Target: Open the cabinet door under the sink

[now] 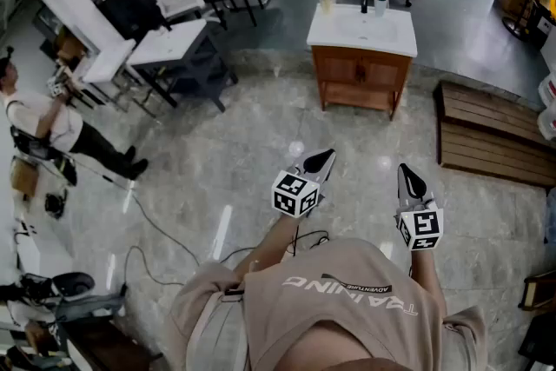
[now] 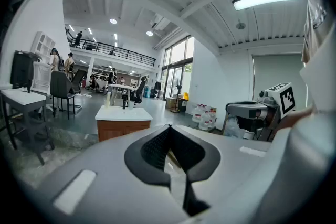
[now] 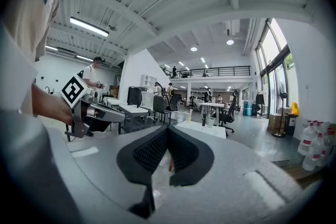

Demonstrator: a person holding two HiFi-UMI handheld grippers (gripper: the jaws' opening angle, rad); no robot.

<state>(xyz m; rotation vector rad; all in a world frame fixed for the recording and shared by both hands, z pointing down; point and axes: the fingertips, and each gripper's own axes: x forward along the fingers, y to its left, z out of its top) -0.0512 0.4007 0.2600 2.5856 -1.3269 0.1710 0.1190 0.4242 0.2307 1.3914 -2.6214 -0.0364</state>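
Note:
The wooden cabinet (image 1: 360, 76) with a white sink top (image 1: 363, 29) stands on the floor well ahead of me, both doors shut. It also shows small and distant in the left gripper view (image 2: 123, 126). In the right gripper view only the white sink top (image 3: 200, 129) shows, just past the jaws. My left gripper (image 1: 322, 157) and right gripper (image 1: 407, 173) are held side by side in front of my chest, far short of the cabinet. The left gripper (image 2: 169, 128) is shut with nothing in it. The right gripper (image 3: 167, 127) is likewise shut and empty.
A low slatted wooden platform (image 1: 495, 135) lies right of the cabinet. Desks and office chairs (image 1: 174, 48) crowd the back left, and a person (image 1: 48, 124) stands at the far left. Cables (image 1: 156, 235) trail over the floor near my feet. Water bottles (image 2: 203, 116) stand by the wall.

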